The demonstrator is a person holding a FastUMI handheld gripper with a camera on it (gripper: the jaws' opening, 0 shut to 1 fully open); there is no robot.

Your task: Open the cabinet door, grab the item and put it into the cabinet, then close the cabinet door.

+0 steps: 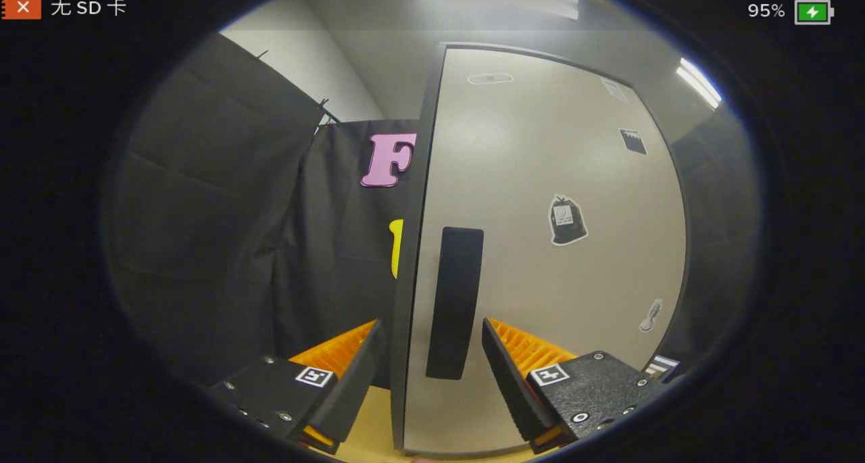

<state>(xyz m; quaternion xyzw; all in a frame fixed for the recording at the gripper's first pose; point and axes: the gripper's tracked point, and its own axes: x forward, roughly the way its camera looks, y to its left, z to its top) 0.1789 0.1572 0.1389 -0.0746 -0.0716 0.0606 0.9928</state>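
Hand-held gripper (432, 328) spread wide, straddling cabinet door (540, 199) edge; dark handle (454, 302) btwn fingers, no contact. Door looks shut.

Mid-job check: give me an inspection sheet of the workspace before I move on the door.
Surface: pale wooden table top under the tongs.
Job's things: cabinet door with a dark upright handle; whether it is shut or ajar cannot be told.
Clutter: stickers on the door.
Grippers: tongs open, fingers either side of the handle and door edge, not pressing.
Cables: nothing seen.
Surroundings: black cloth booth wall; ceiling light.
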